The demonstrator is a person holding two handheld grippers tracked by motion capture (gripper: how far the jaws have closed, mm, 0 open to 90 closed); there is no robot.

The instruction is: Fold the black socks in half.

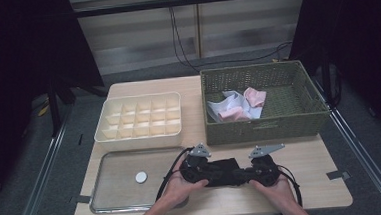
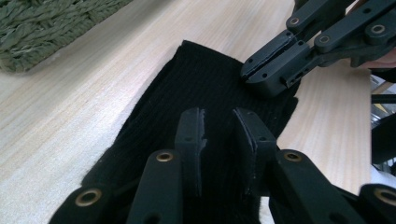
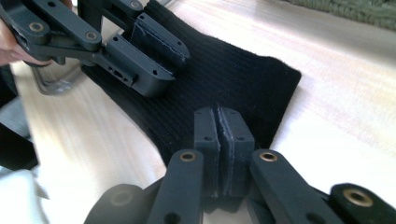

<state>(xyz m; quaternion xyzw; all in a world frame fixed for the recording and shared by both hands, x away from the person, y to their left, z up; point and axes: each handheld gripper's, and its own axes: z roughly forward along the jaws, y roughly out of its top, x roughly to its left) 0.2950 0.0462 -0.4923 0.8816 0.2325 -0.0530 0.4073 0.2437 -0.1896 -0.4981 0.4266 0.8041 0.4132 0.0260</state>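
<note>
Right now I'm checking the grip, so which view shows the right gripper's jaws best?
The right gripper view: the right gripper has its pads pressed together over the black cloth. The left gripper view shows it side-on; the high view, small.

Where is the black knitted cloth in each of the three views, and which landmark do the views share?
High view: the black cloth lies near the table's front edge, between the two grippers.
Left gripper view: centre, running from the bottom up to the middle.
Right gripper view: centre, slanting from upper left to the right.
Shared landmark: the green woven basket.
</note>
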